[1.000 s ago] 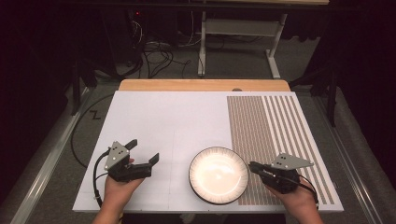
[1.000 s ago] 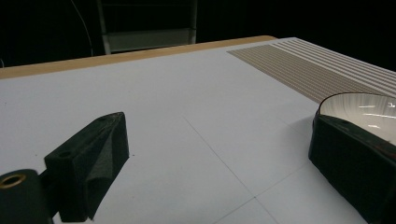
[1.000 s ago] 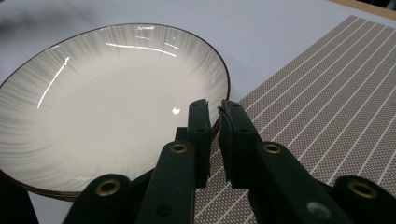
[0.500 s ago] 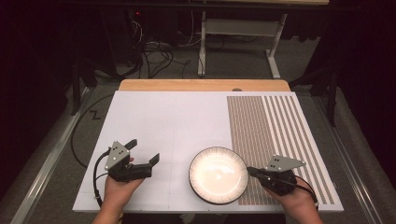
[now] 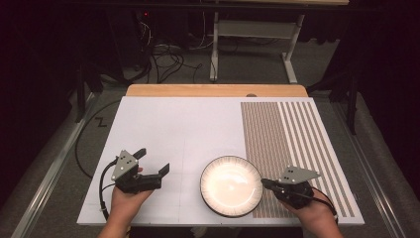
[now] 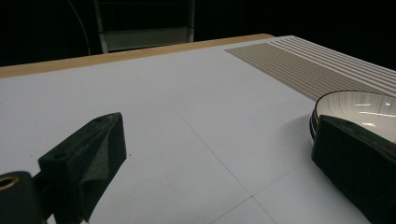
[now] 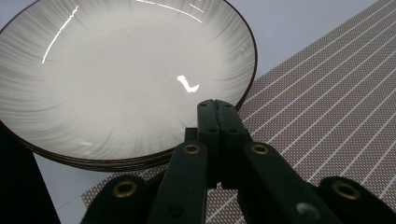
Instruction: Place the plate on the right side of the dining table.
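Item: plate [image 5: 231, 185], white with a dark rim, round, so no long axis to favour. Location: near edge of the tabletop [image 5: 188, 129], its right side overlapping the striped mat [image 5: 292, 144].

Right claw [image 5: 265, 183]: jaws pressed together, empty, tips at the plate's right rim, either touching or just short; plate lies directly ahead, to its left.

Left claw [image 5: 152, 161]: jaws spread wide, empty, resting apart from the plate, which lies to its right.

Nearer hand: the right.
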